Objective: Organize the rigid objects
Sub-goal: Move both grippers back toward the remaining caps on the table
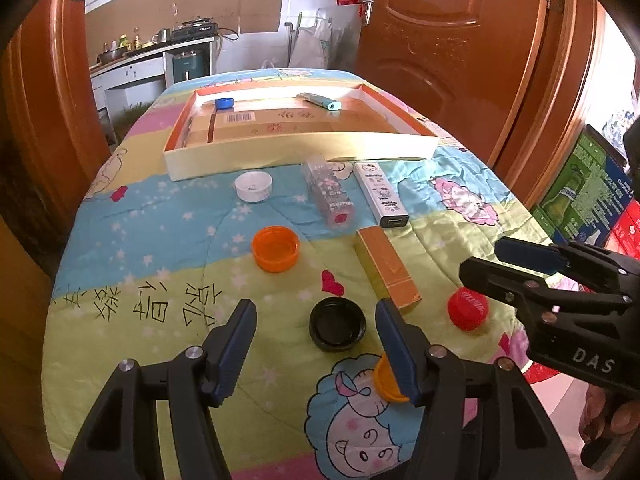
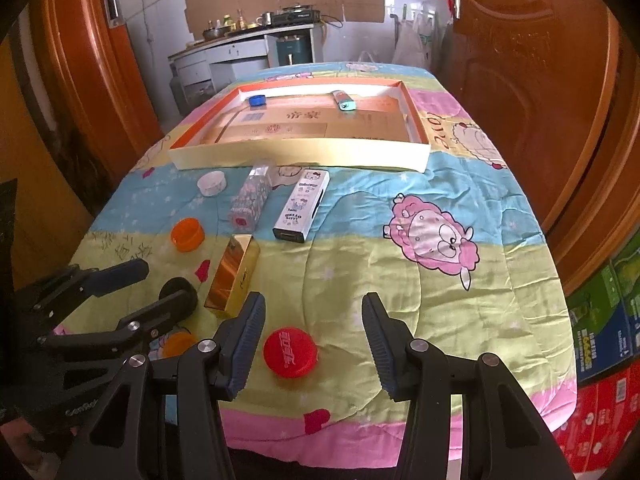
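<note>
My left gripper (image 1: 316,320) is open and hangs low over the quilt, with a black cap (image 1: 338,328) lying between its fingers, untouched. My right gripper (image 2: 314,316) is open too, and a red cap (image 2: 290,352) lies between its fingers, nearer the left one. A small orange cap (image 1: 384,380) is half hidden behind the left gripper's right finger. Further off lie a gold box (image 1: 388,268), a bigger orange cap (image 1: 276,248), a clear patterned box (image 1: 328,192), a white Hello Kitty box (image 1: 380,194) and a white cap (image 1: 253,187). The cardboard tray (image 1: 300,152) holds a blue cap (image 1: 224,103) and a teal lighter (image 1: 322,101).
The table is covered with a cartoon quilt (image 2: 400,280) whose front edge lies just under the grippers. Orange wooden doors (image 2: 540,100) stand on both sides. Stacked printed cartons (image 2: 600,340) sit on the floor at the right. A kitchen counter (image 2: 240,40) is behind the table.
</note>
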A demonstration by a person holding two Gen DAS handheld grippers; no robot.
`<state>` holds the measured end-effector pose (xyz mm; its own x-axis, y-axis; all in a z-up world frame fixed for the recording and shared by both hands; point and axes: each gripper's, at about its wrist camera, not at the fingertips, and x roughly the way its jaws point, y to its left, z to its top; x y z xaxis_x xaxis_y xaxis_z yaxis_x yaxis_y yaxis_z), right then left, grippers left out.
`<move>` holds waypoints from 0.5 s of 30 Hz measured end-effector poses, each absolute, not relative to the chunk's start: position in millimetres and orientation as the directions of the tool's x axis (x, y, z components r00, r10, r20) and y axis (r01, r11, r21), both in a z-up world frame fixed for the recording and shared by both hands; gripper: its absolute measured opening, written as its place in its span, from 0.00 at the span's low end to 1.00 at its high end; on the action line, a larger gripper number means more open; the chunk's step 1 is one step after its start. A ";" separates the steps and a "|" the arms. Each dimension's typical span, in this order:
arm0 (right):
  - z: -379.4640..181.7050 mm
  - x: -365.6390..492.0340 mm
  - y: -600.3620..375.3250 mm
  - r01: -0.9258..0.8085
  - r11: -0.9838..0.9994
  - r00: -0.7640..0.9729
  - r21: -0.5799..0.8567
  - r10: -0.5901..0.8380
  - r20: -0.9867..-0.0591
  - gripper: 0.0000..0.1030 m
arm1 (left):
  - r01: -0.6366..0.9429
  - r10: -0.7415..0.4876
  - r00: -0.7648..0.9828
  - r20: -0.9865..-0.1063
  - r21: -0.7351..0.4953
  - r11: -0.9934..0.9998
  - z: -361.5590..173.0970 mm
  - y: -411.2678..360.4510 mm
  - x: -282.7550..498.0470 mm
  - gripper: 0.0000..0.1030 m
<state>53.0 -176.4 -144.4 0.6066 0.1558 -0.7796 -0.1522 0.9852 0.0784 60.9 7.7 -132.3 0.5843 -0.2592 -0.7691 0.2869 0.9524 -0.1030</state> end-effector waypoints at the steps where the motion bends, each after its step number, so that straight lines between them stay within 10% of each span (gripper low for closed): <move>1: -145.3 52.2 -176.9 -0.151 0.985 0.606 0.079 0.156 -0.780 0.50 | 0.284 -0.257 0.583 -0.771 -0.103 0.953 -134.3 7.8 61.5 0.60; 15: -160.9 37.3 -162.4 -0.211 0.977 0.602 0.018 0.144 -0.785 0.50 | 0.293 -0.200 0.628 -0.752 -0.010 0.956 -144.3 2.4 53.1 0.44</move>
<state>37.3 -162.4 -160.9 0.6024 0.1444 -0.7850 -0.2105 0.9774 0.0182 53.1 2.4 -144.3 0.6280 -0.2004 -0.7520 0.2931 0.9560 -0.0100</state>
